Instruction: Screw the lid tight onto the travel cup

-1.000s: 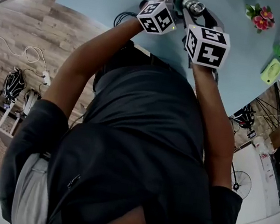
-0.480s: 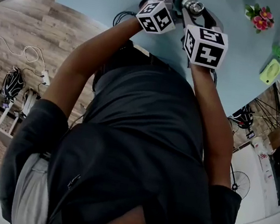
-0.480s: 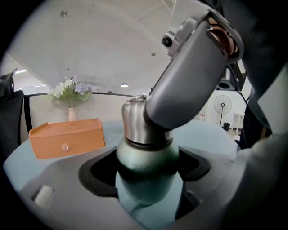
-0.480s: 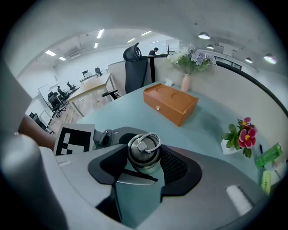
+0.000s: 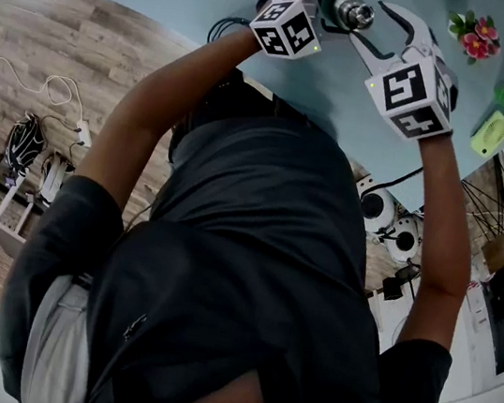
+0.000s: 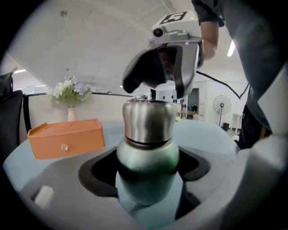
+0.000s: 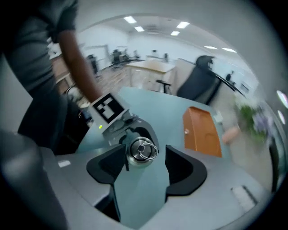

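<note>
While left tongs (image 6: pixel 147 174) clamp the travel cup (image 6: pixel 146 155), right tongs (image 7: pixel 144 165) gape above its lid (image 7: pixel 141 152).

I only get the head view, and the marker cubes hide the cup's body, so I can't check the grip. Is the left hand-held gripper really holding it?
Observer: Yes, the left hand-held gripper is shut on the cup, on its green body below the steel lid.
Operator: Is the right one clamped on the lid?
Observer: No, the right hand-held gripper is open; its view looks down on the lid's ring between parted jaws.
Operator: Anything beyond the cup?
Observer: An orange box with a small knob, standing apart on the table.
</note>
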The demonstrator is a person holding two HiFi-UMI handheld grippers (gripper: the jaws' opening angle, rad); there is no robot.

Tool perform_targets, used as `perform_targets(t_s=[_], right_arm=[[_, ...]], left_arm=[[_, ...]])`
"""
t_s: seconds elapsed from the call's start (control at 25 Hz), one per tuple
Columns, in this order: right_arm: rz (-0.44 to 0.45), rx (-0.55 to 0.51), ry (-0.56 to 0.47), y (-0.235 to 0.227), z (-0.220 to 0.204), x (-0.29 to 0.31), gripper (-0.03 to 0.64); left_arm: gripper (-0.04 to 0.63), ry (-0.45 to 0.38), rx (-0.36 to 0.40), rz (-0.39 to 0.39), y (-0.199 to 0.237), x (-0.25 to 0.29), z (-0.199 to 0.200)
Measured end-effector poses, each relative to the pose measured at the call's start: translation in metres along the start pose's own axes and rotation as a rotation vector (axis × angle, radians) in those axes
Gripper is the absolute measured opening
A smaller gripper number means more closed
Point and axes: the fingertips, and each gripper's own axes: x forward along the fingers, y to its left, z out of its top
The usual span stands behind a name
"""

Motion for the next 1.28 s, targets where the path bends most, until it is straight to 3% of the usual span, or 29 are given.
perform_targets(t_s=[0.12,0.2,0.32,0.44,0.52,0.68,0.92,1.08,1.28], right_arm=[[0.130,-0.483,0.097,0.013,-0.009,0.002,0.256],[0.212,-0.703,0.157,0.018,-0.015,0.007,0.256],[0.265,-0.884,0.197,0.018,-0.016,0.018,0.256],[0.290,-0.938,0.191,0.018,-0.014,0.025,0.232],[0.304,-0.870,0.177,0.018,-0.015,0.026,0.229],[0.273,-0.551,0.153,0.015,-0.015,0.028,0.229],[0.102,-0.044,0.103,0.010,-0.007,0.027,0.229],[-0.012,0.383,0.042,0.002,-0.009,0.027,0.229],[-0.175,0.622,-0.004,-0.002,-0.012,0.026,0.229]], left_arm=[[0.426,0.000,0.001,-0.005,-0.001,0.000,0.000],[0.426,-0.001,0.002,-0.010,-0.001,0.001,0.000],[0.426,-0.002,0.005,-0.019,0.000,0.001,0.000],[0.426,-0.004,0.009,-0.027,0.000,0.001,0.001],[0.426,-0.006,0.011,-0.031,0.000,0.001,0.001],[0.426,-0.008,0.012,-0.035,-0.001,0.000,0.000],[0.425,-0.005,0.008,-0.027,-0.002,-0.001,-0.001],[0.425,-0.002,0.003,-0.011,-0.001,-0.001,-0.001],[0.426,0.000,-0.004,0.009,0.000,0.000,-0.001]])
